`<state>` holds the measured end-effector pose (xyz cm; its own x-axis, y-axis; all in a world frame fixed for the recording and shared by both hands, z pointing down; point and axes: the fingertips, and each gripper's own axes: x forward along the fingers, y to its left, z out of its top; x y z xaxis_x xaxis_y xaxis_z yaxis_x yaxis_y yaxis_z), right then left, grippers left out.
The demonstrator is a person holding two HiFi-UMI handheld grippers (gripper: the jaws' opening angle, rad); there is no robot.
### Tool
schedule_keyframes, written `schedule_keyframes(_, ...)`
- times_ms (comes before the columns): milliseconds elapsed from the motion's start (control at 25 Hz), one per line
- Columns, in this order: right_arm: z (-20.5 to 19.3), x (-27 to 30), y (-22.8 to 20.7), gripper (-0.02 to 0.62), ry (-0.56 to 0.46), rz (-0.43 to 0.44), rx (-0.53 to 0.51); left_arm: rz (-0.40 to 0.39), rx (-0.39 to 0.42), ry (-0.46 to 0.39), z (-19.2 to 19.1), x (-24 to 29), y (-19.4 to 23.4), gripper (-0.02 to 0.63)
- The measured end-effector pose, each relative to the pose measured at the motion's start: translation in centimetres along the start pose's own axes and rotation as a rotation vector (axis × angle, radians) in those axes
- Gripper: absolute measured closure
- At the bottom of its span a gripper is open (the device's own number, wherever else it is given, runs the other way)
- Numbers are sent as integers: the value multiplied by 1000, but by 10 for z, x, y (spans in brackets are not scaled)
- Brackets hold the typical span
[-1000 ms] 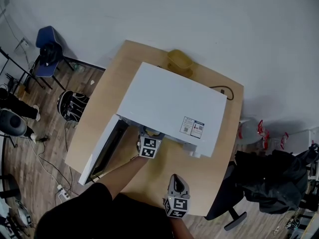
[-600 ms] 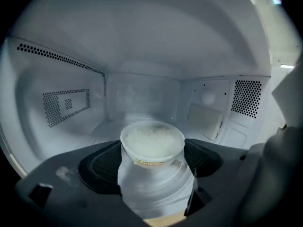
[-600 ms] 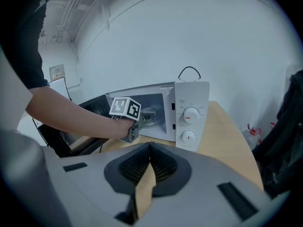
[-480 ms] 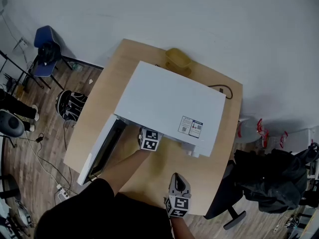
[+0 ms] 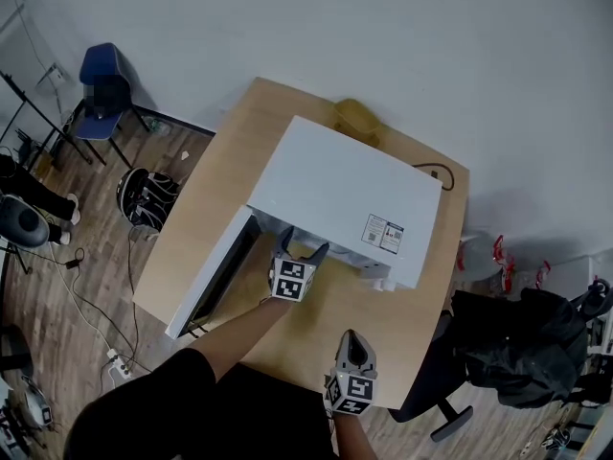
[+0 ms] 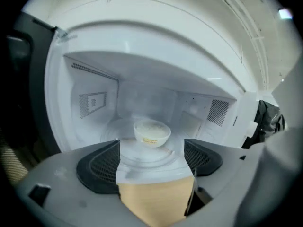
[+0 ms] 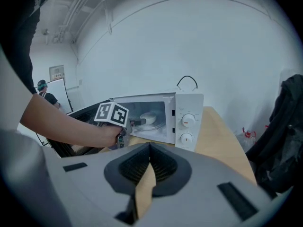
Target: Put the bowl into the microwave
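A white bowl [image 6: 152,132] sits on the turntable inside the open white microwave [image 5: 340,195], with nothing holding it. The right gripper view also shows the bowl [image 7: 148,118] through the opening. My left gripper [image 5: 303,247] is just outside the cavity, in front of the opening. It is open, jaws wide apart, with only table showing between them [image 6: 151,162]. The microwave door [image 5: 215,276] hangs open to the left. My right gripper [image 5: 350,338] hovers near the table's front edge, shut on nothing [image 7: 149,148].
The microwave stands on a wooden table [image 5: 206,175]. A yellowish object [image 5: 356,115] and a black cable [image 5: 433,172] lie behind it. A blue chair [image 5: 101,80] stands at the far left, a black chair with a bag [image 5: 498,343] at the right.
My left gripper has drawn back out of the microwave opening toward me; its open fingers now show in front of it. The right gripper has barely moved.
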<state>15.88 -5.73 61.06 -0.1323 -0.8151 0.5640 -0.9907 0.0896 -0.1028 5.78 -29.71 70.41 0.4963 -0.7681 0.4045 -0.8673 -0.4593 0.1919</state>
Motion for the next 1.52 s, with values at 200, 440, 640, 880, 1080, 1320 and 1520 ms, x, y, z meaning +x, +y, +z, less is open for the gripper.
schedule_keyframes(200, 7, -25, 14, 535, -65, -18, 12, -49, -23, -29, 18, -89, -24, 210)
schedule_keyframes(440, 13, -74, 37, 535, -142, -47, 55, -200, -121, -46, 26, -214, -72, 213)
schedule_keyframes(640, 25, -123, 63, 535, -205, -25, 88, -273, -76, -108, 42, -309, -98, 336)
schedule_keyframes(880, 35, -183, 94, 535, -270, 20, 8, -278, 3, -185, 53, -397, -125, 589)
schedule_keyframes(1080, 34, -237, 104, 535, -324, 76, -31, -223, 93, -250, 52, -454, -162, 592)
schedule_keyframes(1320, -4, -315, 118, 535, -340, 137, -42, -220, 84, -293, 25, -520, -226, 594)
schedule_keyframes(1520, -42, -360, 128, 535, -333, 163, -63, -130, 97, -321, 3, -569, -246, 594)
